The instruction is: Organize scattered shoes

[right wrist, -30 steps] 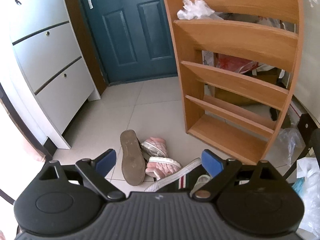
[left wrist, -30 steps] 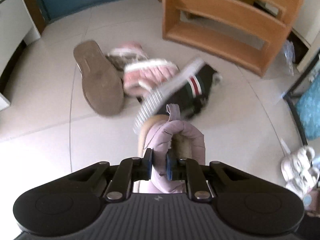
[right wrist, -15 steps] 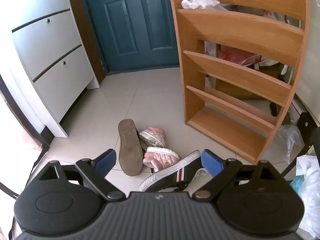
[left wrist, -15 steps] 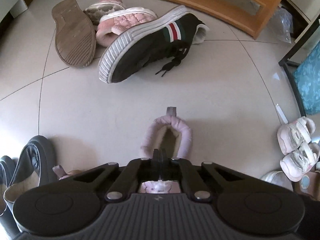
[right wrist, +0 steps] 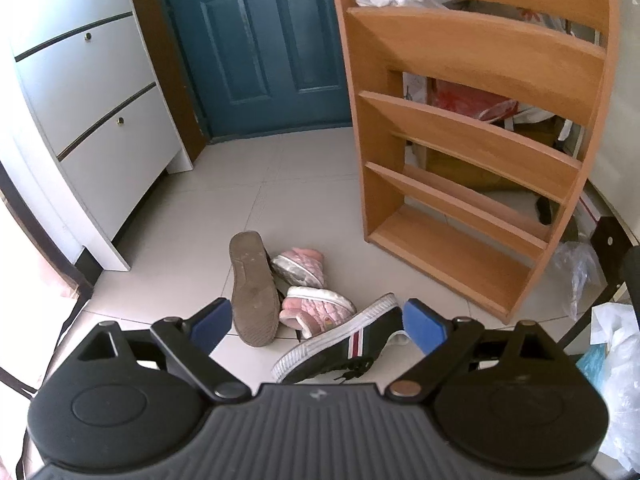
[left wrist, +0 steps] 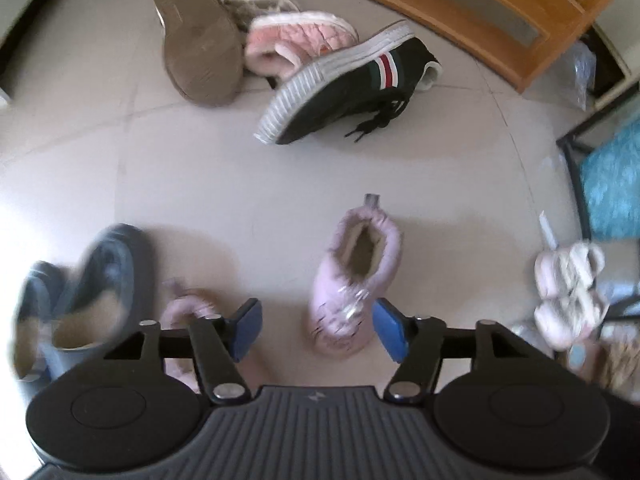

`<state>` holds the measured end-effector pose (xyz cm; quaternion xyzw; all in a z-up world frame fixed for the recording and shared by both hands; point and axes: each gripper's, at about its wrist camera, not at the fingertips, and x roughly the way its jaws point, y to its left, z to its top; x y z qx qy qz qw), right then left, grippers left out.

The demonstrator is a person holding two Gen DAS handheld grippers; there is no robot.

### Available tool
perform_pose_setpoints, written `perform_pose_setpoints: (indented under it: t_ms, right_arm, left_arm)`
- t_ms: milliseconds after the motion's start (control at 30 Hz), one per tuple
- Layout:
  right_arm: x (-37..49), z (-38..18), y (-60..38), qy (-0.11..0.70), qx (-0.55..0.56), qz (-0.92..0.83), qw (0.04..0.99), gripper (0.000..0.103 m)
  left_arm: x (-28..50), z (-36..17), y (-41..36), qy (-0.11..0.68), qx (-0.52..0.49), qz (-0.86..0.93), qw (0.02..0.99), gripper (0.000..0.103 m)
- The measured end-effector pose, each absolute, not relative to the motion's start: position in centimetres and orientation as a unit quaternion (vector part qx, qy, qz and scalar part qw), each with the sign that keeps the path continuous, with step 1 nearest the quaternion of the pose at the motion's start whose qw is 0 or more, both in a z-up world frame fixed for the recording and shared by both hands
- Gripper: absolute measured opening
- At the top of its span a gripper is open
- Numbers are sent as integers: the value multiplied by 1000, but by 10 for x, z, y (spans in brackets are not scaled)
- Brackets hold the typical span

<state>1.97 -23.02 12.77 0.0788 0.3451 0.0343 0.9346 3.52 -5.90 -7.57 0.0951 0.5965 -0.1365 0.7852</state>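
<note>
Released, the lilac boot now stands on pale floor tiles below the left claw, just spread apart.

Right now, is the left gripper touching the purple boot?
Apart. The left wrist view shows the left gripper open, both pads clear of the purple boot on the floor.

pale tiled floor, teal panelled door at the back, white drawer cabinet to its left, slanted wooden rack to its right, daylight.
</note>
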Motion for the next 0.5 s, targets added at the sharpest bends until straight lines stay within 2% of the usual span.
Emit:
perform_pose_setpoints:
  t_ms: [100,267,300,400,433,467,500]
  right_arm:
    - [25,111,-231,341,109,57,932,93]
    - [44,54,-218,429,159,61,887,91]
    - [47,46,-213,442,156,64,881,90]
    - [54,-1,-181,492,66,54,866,89]
    - [54,-15,-174,503,42,47,862,81]
    - [54,-28,-168,512,23,42,858,66]
    - [54,-37,-165,518,14,38,854,59]
  left_arm:
    - [18,-30,-48,559,142,-138,805,82]
    - [-5,8,-17,502,97,-110,853,88]
    - [-8,5,-10,505,82,-101,853,88]
    - [-5,-9,-7,584,41,-123,801,88]
    - [-9,-8,-7,582,37,-150,798,88]
    - [-14,-5,-5,572,49,-155,804,88]
    - [-20,-2,-3,562,64,-154,810,88]
